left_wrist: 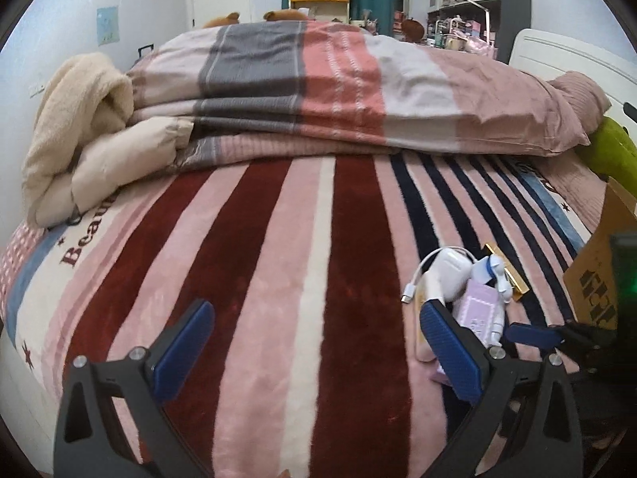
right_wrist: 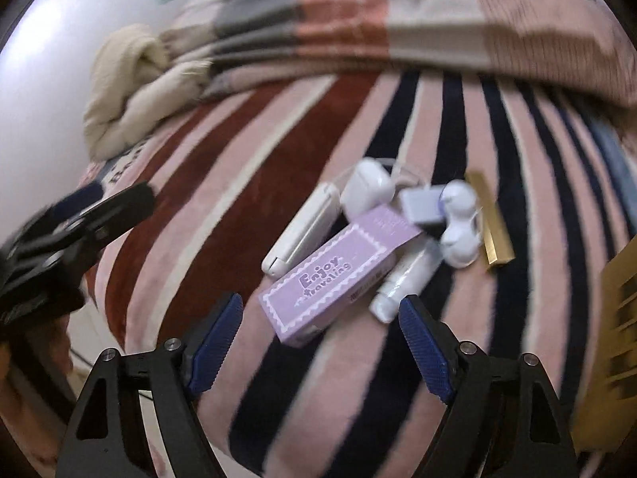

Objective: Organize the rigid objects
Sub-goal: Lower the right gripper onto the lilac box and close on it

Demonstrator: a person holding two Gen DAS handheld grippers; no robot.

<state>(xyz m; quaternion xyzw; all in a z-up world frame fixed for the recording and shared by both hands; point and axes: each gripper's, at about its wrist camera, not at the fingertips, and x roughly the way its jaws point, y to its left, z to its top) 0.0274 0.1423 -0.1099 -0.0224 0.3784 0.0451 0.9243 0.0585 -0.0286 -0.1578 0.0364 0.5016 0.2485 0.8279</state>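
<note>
A pile of small objects lies on the striped blanket (right_wrist: 199, 183): a purple box (right_wrist: 326, 275) marked "Enjoy traveling", a cream flat case (right_wrist: 302, 231), a white charger block (right_wrist: 366, 191) with a cable, a white tube (right_wrist: 406, 279), a white rounded case (right_wrist: 460, 223) and a gold bar (right_wrist: 491, 223). My right gripper (right_wrist: 318, 342) is open and empty, just short of the purple box. My left gripper (left_wrist: 314, 350) is open and empty, with the pile (left_wrist: 469, 279) beside its right finger. The right gripper's tip (left_wrist: 529, 334) shows in the left wrist view.
A folded quilt (left_wrist: 318, 87) and a cream blanket (left_wrist: 79, 127) lie at the far side of the bed. A cardboard box (left_wrist: 597, 279) stands at the right edge, also in the right wrist view (right_wrist: 613, 338). Shelves stand behind the bed.
</note>
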